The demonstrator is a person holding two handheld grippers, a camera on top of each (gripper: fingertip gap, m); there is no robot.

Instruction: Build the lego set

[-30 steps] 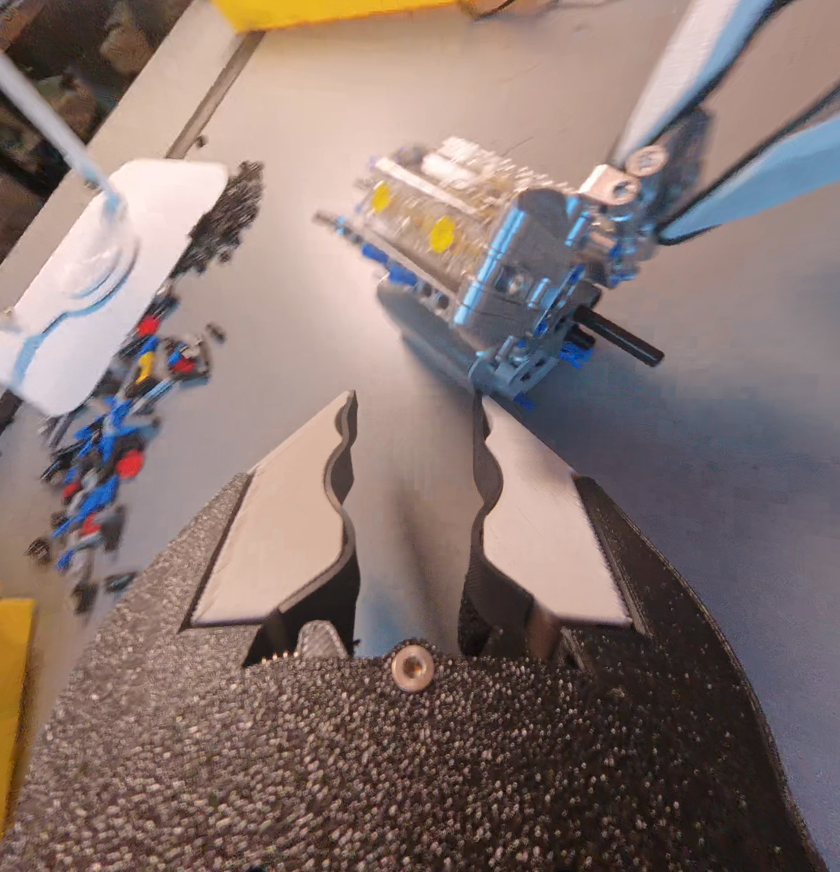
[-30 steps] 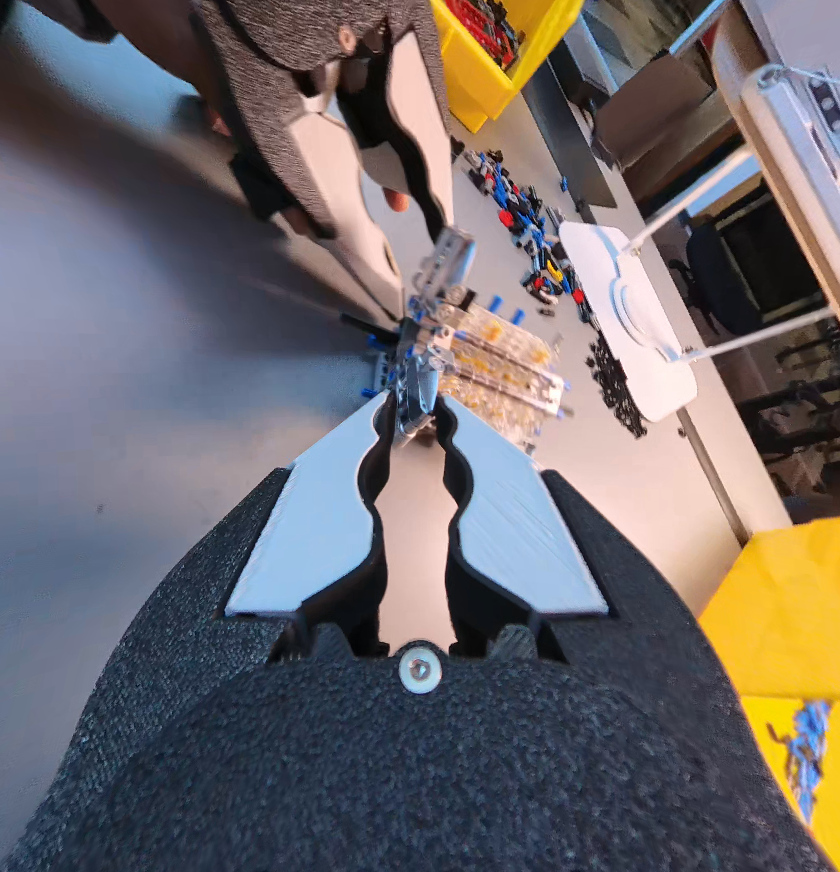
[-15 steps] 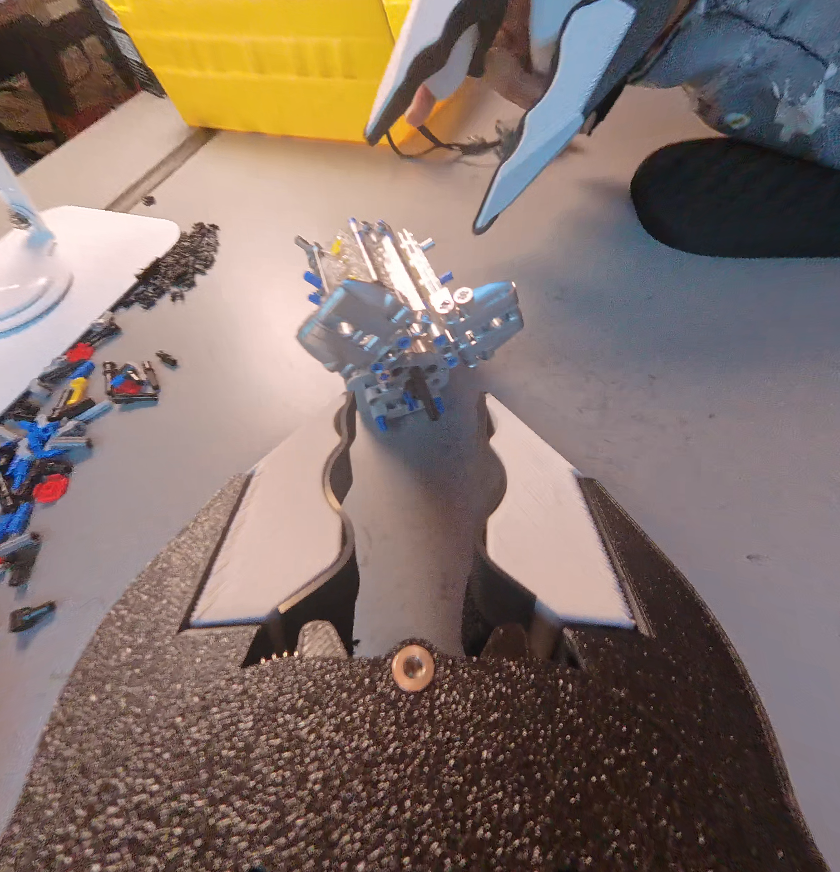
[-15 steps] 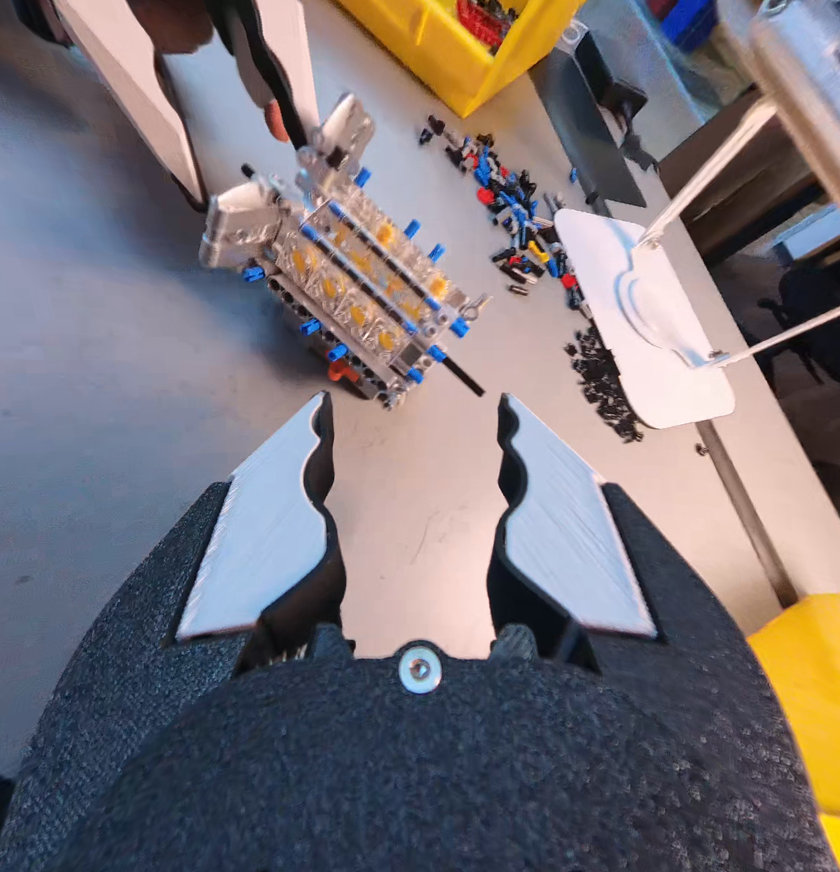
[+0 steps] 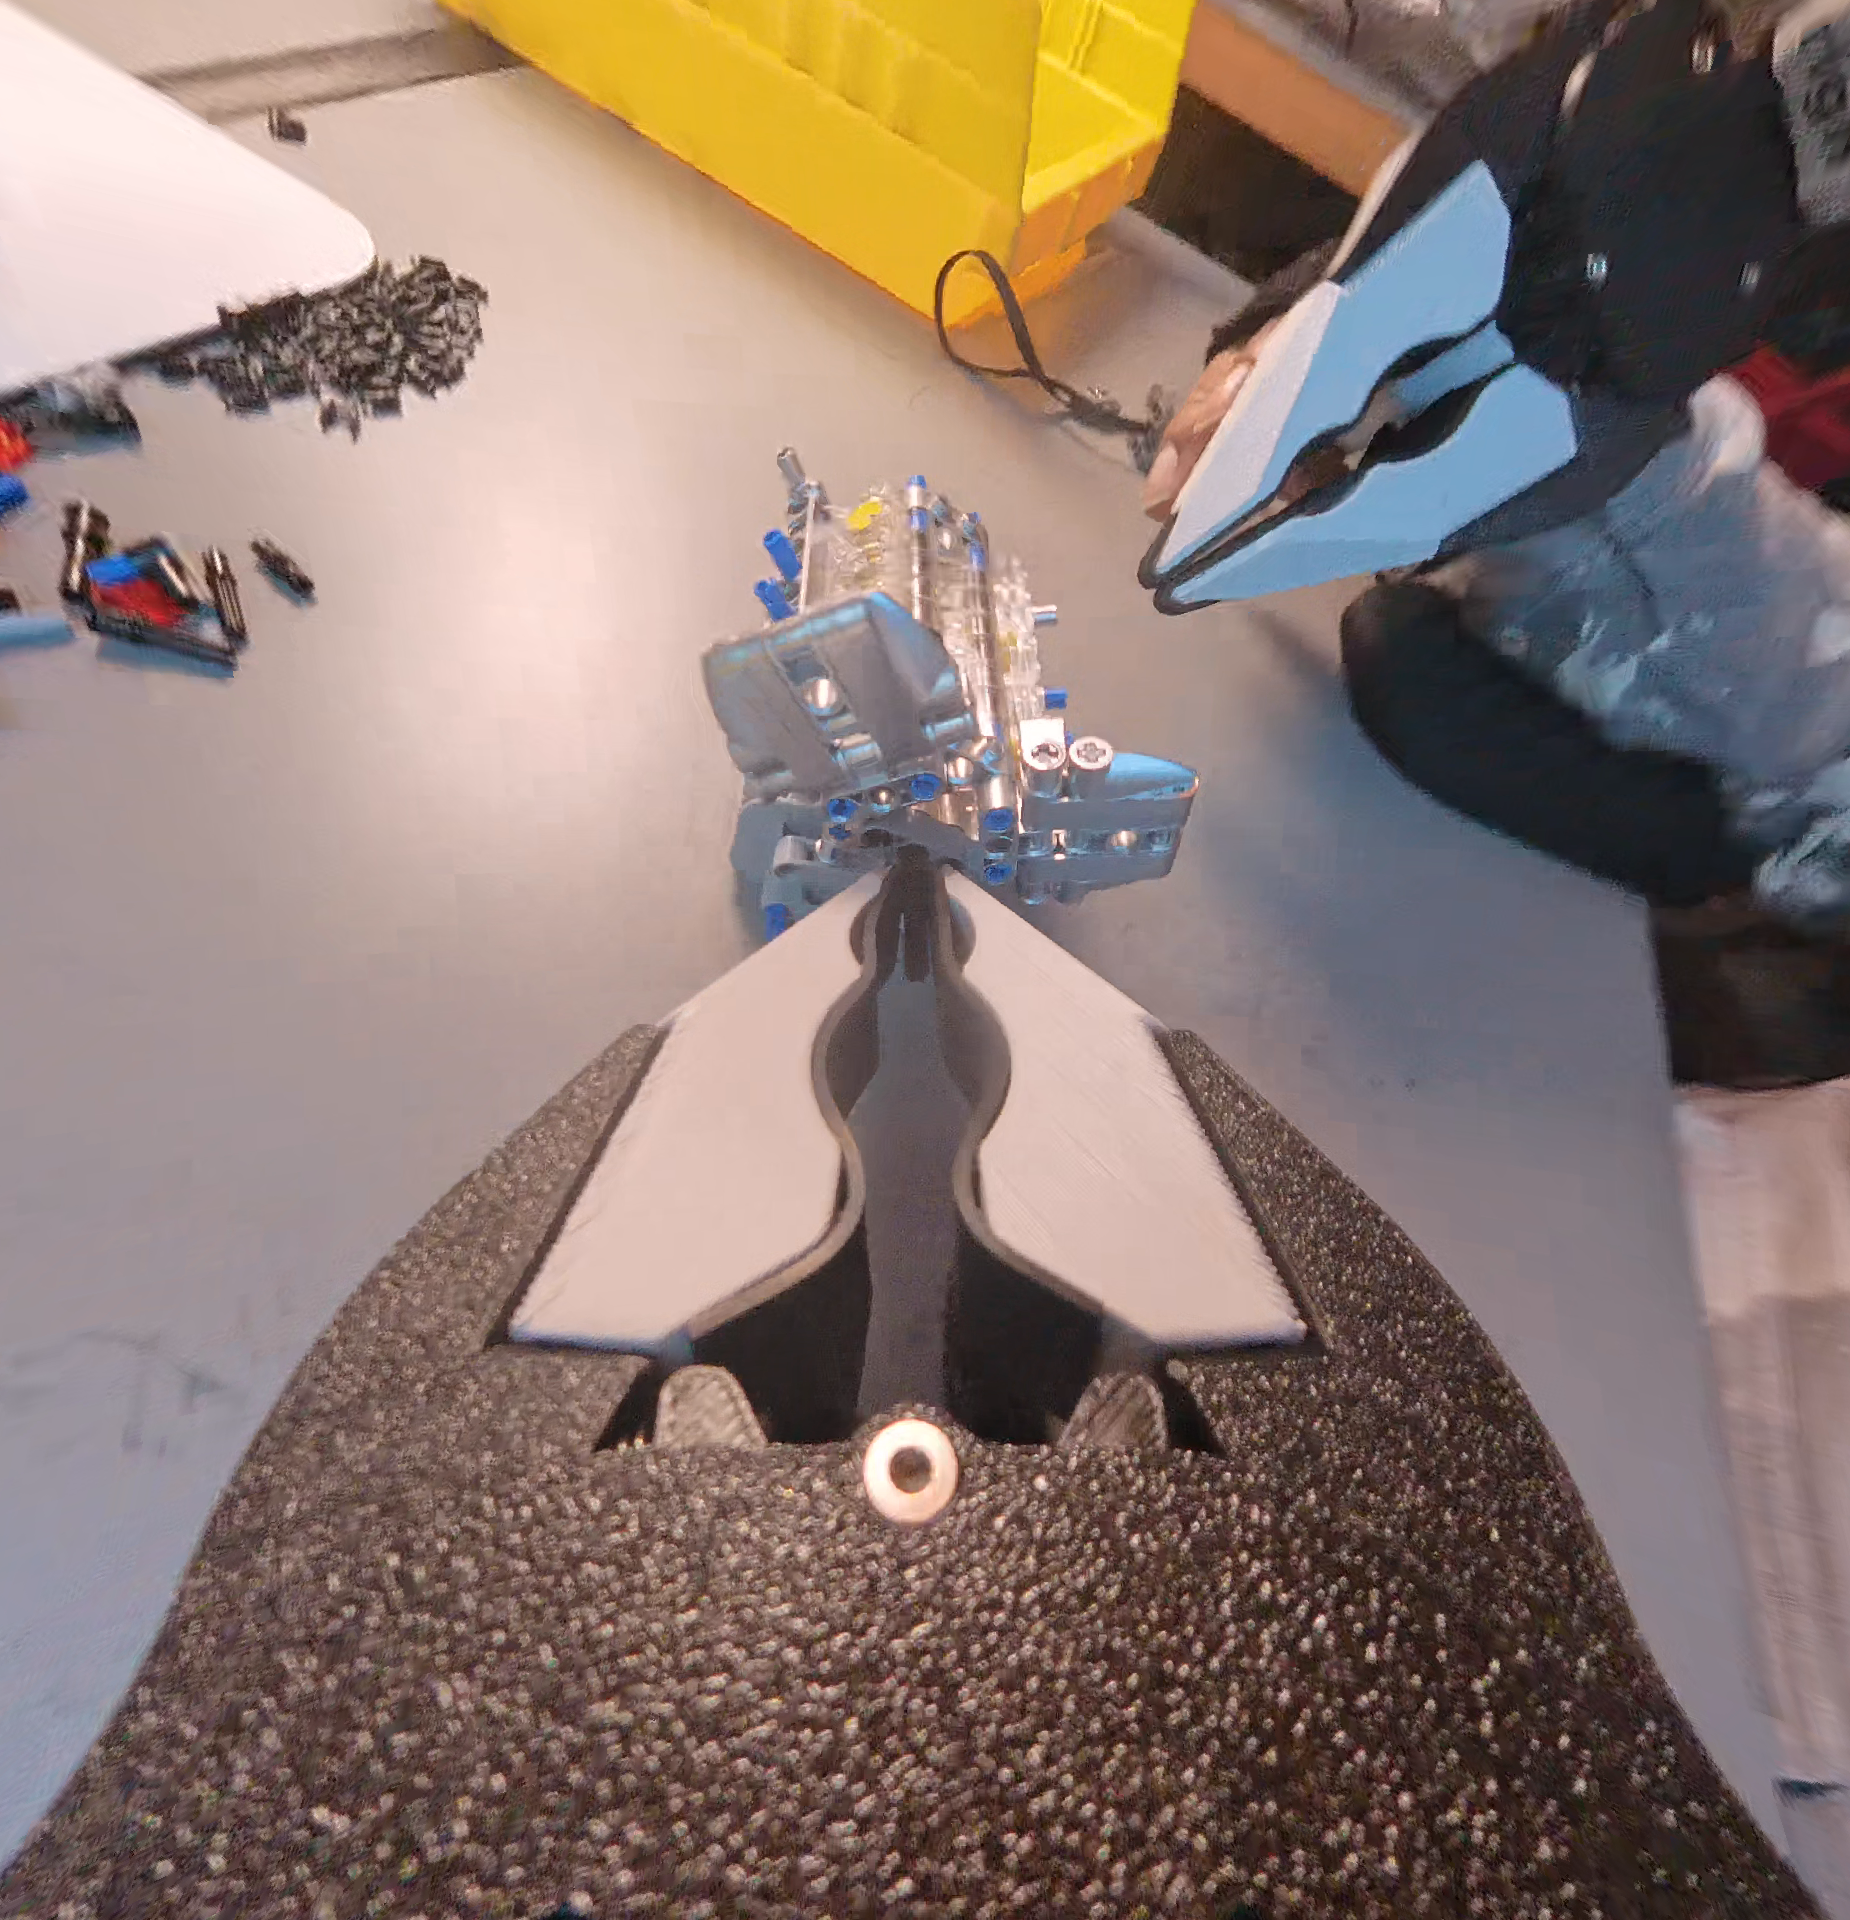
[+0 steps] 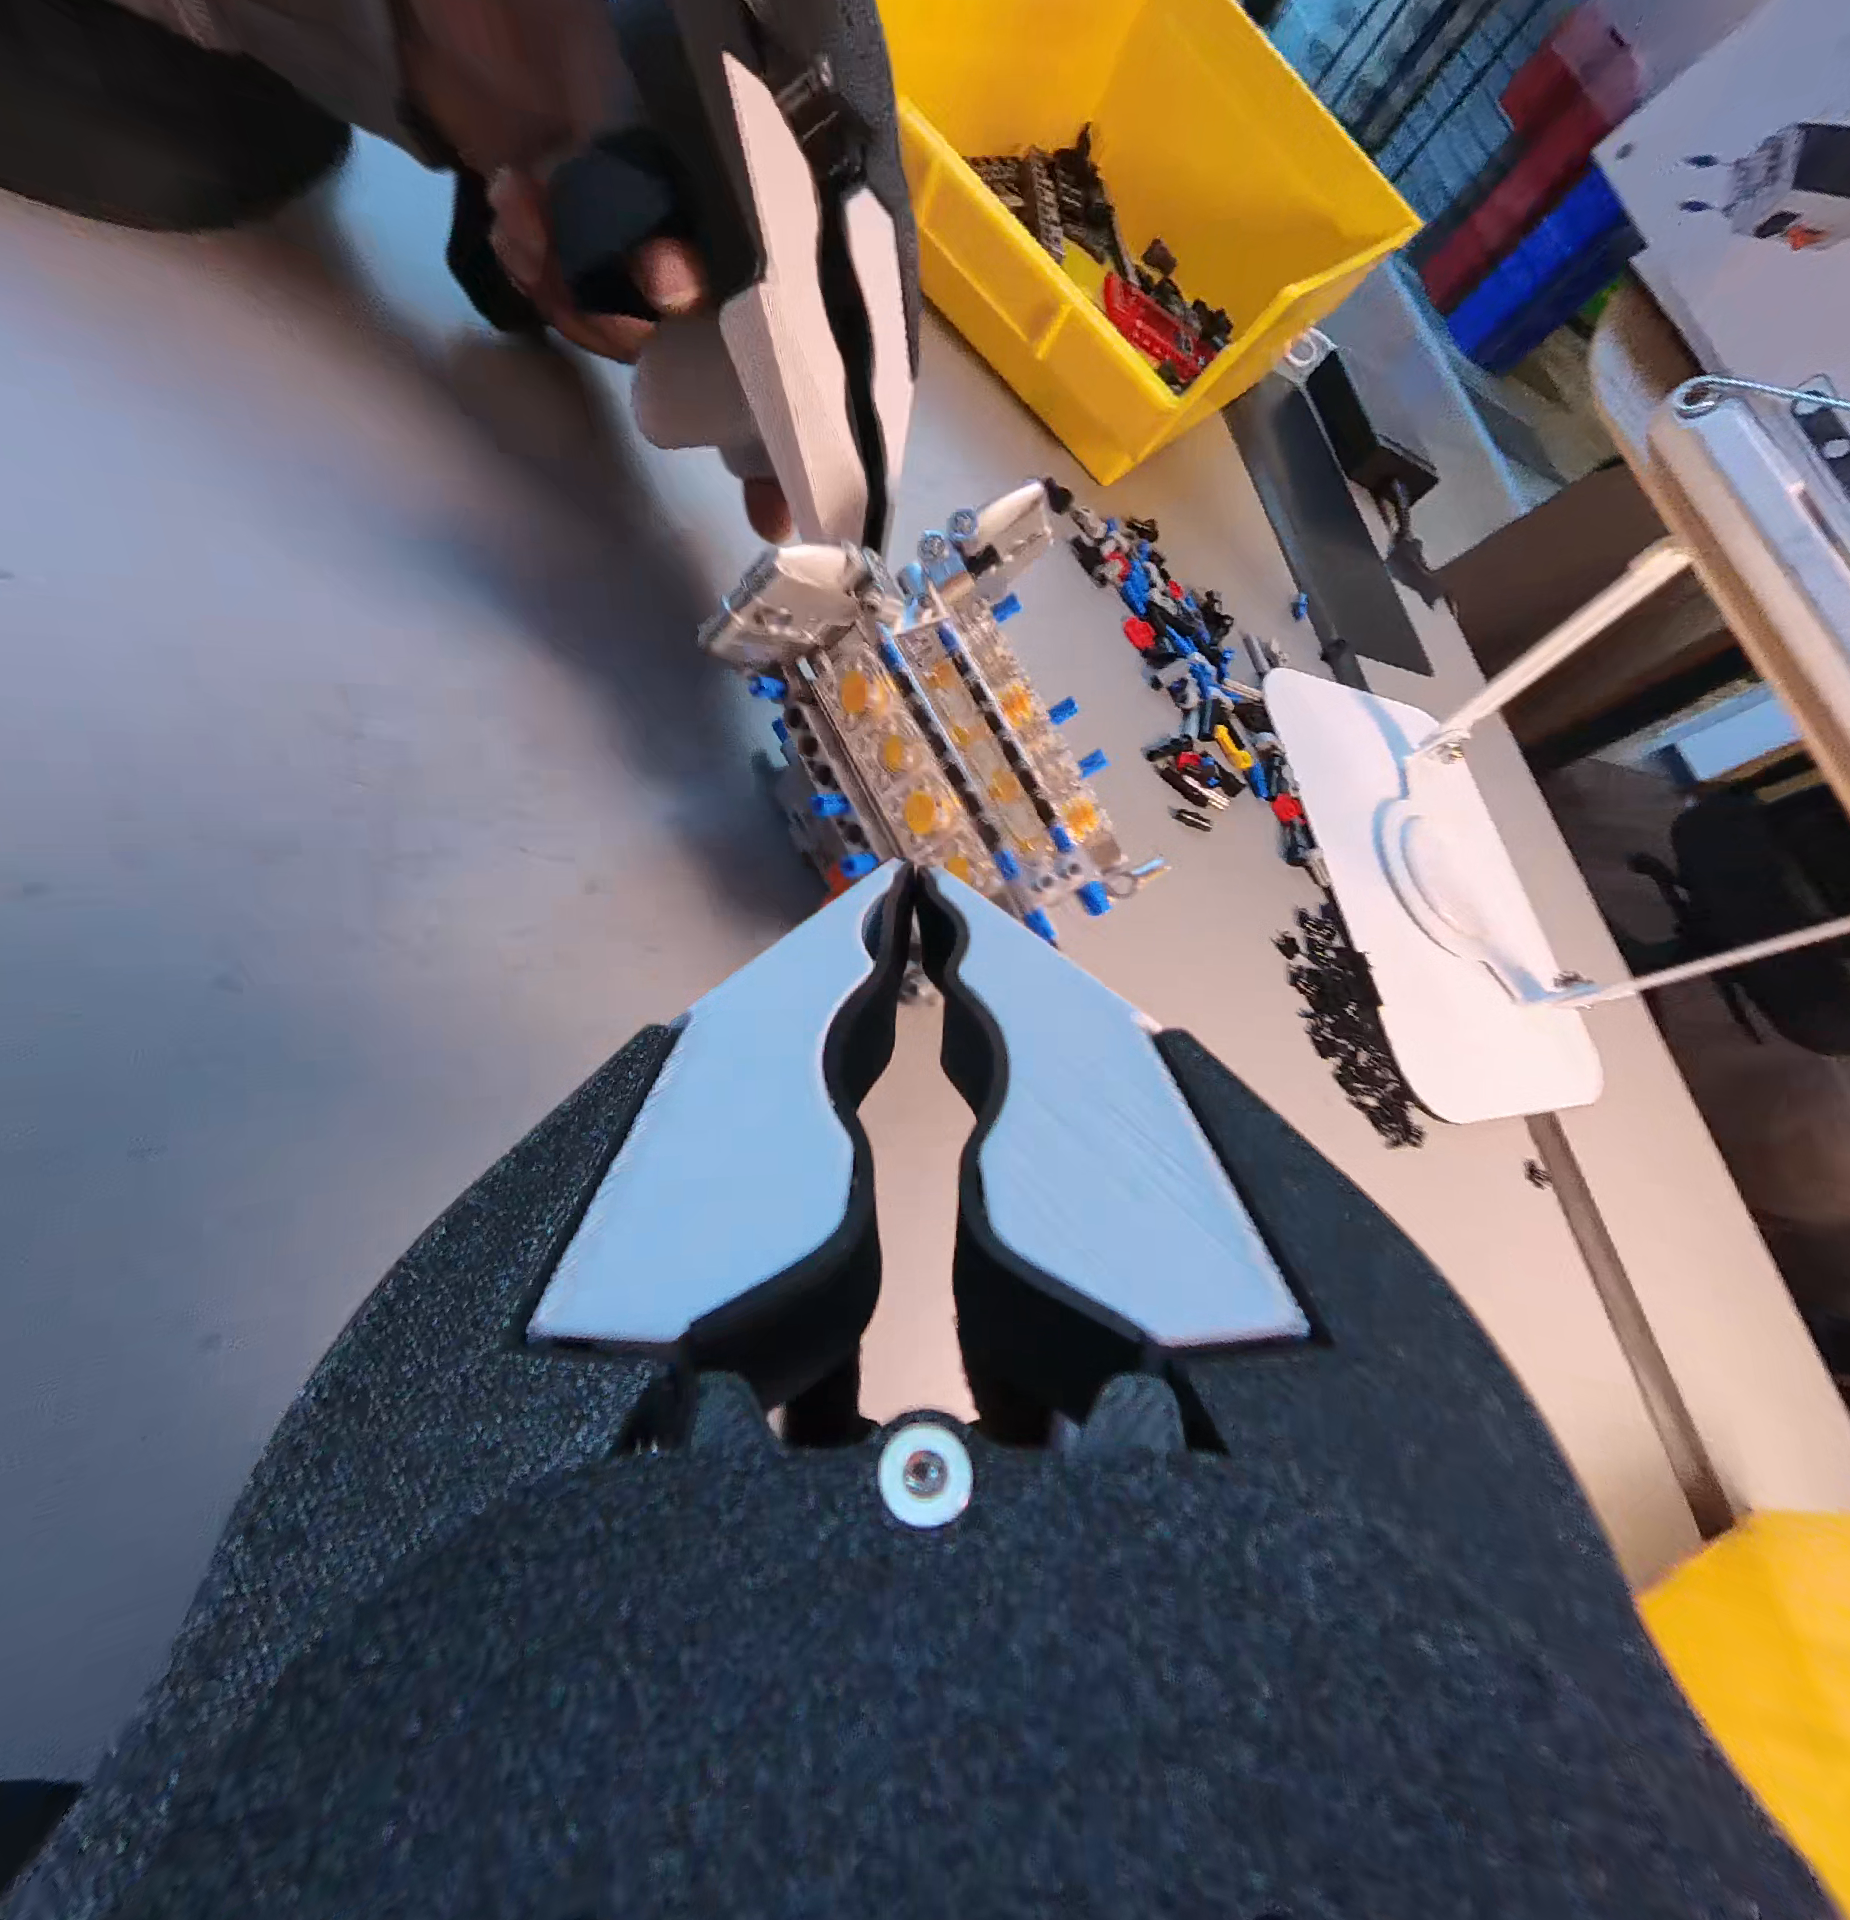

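A brick-built engine model [image 5: 900, 665], grey with clear blocks, yellow discs and blue pins, lies on the grey table [image 5: 381, 935]. My left gripper [image 5: 910, 899] is shut on the black axle [image 5: 913, 935] that sticks out of the model's near end. It also shows in the right wrist view [image 6: 859, 520], at the far end of the model [image 6: 942, 748]. My right gripper [image 6: 916, 883] is shut with its tips just short of the model's other end. I see nothing between its fingers. In the left wrist view it [image 5: 1160, 592] hovers to the right of the model.
A yellow bin [image 6: 1160, 208] with parts stands behind the model. Loose coloured pieces [image 6: 1191, 665], a heap of small black pins [image 6: 1347, 1018] and a white lamp base [image 6: 1440, 914] lie to one side. A black cord [image 5: 1004, 343] and a person's sleeve [image 5: 1627, 727] are nearby. Spacing between my two grippers at the tips: around 10 cm.
My left gripper moved up to the model and shut on its black axle. My right gripper let go of the model, opened, then shut again near the model's other end.
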